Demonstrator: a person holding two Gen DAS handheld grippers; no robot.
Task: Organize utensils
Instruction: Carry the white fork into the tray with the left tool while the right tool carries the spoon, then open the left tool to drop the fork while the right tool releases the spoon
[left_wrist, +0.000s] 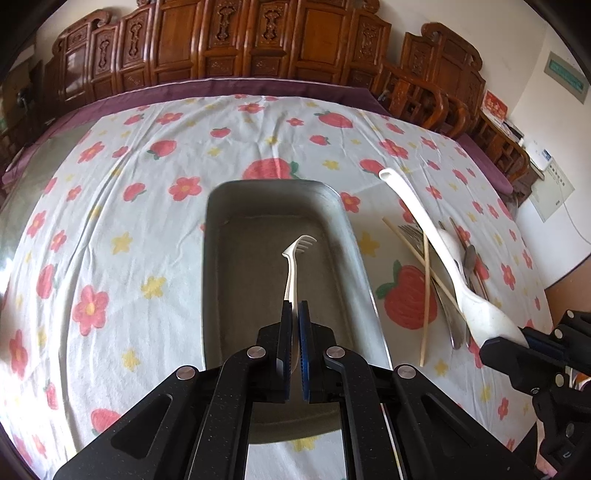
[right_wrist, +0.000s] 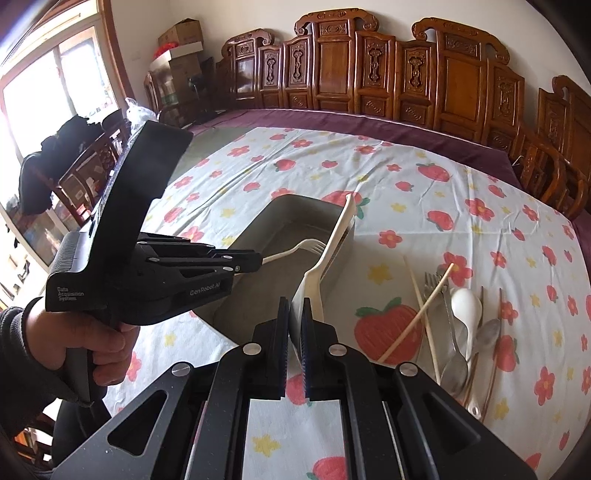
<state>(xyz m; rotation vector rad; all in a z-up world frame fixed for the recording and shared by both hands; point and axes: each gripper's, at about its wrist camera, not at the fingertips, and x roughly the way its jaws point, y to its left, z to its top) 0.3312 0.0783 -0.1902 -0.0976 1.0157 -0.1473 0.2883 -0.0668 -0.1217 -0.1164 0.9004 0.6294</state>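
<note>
My left gripper (left_wrist: 294, 306) is shut on a white plastic fork (left_wrist: 295, 258) and holds it over the grey metal tray (left_wrist: 221, 258). It also shows in the right wrist view (right_wrist: 258, 262) with the fork (right_wrist: 295, 249) above the tray (right_wrist: 251, 236). My right gripper (right_wrist: 294, 302) is shut on the bowl of a white plastic spoon (right_wrist: 332, 243), handle pointing away over the tray's right rim. In the left wrist view the right gripper (left_wrist: 517, 343) holds that spoon (left_wrist: 424, 229) above the utensil pile.
A pile of metal forks (right_wrist: 432, 280), spoons (right_wrist: 467, 306) and wooden chopsticks (right_wrist: 421, 314) lies on the flowered tablecloth (right_wrist: 406, 184) right of the tray. Carved wooden chairs (right_wrist: 369, 66) line the far side. A hand grips the left tool's handle.
</note>
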